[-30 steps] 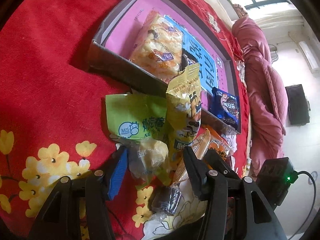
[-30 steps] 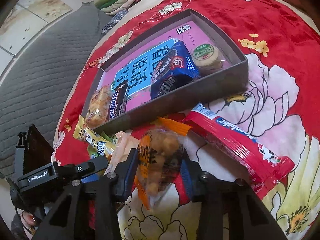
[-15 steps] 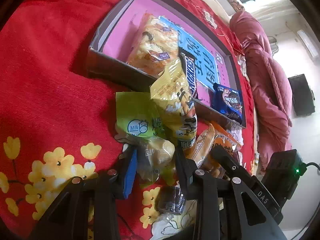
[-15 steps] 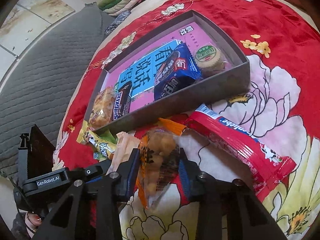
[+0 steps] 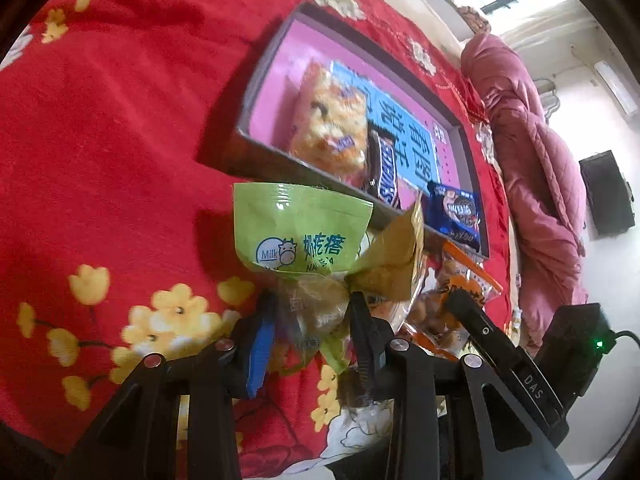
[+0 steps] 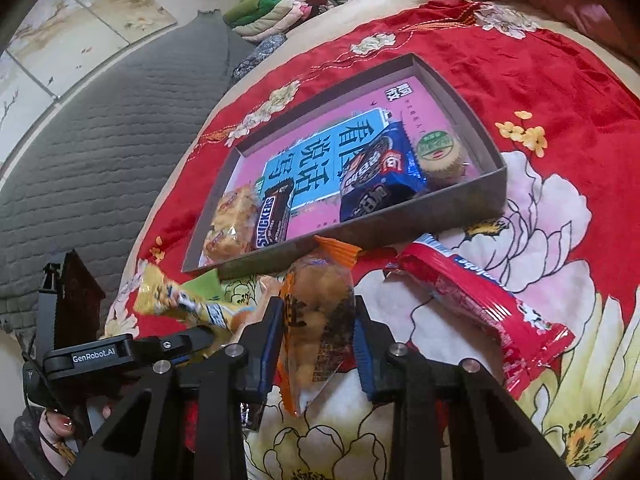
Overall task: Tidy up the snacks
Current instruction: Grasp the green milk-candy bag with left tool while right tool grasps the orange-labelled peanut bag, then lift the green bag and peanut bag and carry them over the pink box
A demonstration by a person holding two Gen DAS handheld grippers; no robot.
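Observation:
My left gripper (image 5: 312, 320) is shut on the clear lower end of a green milk-candy packet (image 5: 300, 232), held just above the red cloth. A yellow packet (image 5: 394, 260) leans on its right finger; I cannot tell if it is pinched too. An orange packet of round snacks (image 6: 316, 320) stands between the fingers of my right gripper (image 6: 316, 330), whose jaws are closing and whose pads touch both its sides. Beyond lies the grey box (image 6: 460, 208) with a pink floor. It holds a biscuit packet (image 5: 332, 120), a Snickers bar (image 6: 272, 220), a blue cookie packet (image 6: 380, 176) and a round green-lidded snack (image 6: 440, 152).
A long red packet (image 6: 480, 304) lies on the flowered red cloth, right of the orange one. A grey quilted mat (image 6: 100, 140) and folded clothes (image 6: 280, 0) lie beyond the cloth on one side, a pink quilt (image 5: 532, 160) on the other. A hand (image 6: 60, 424) holds the left gripper.
The left jaws closed on the green packet and lifted it a little; the yellow packet tipped over to the right. The right jaws narrowed onto the orange packet.

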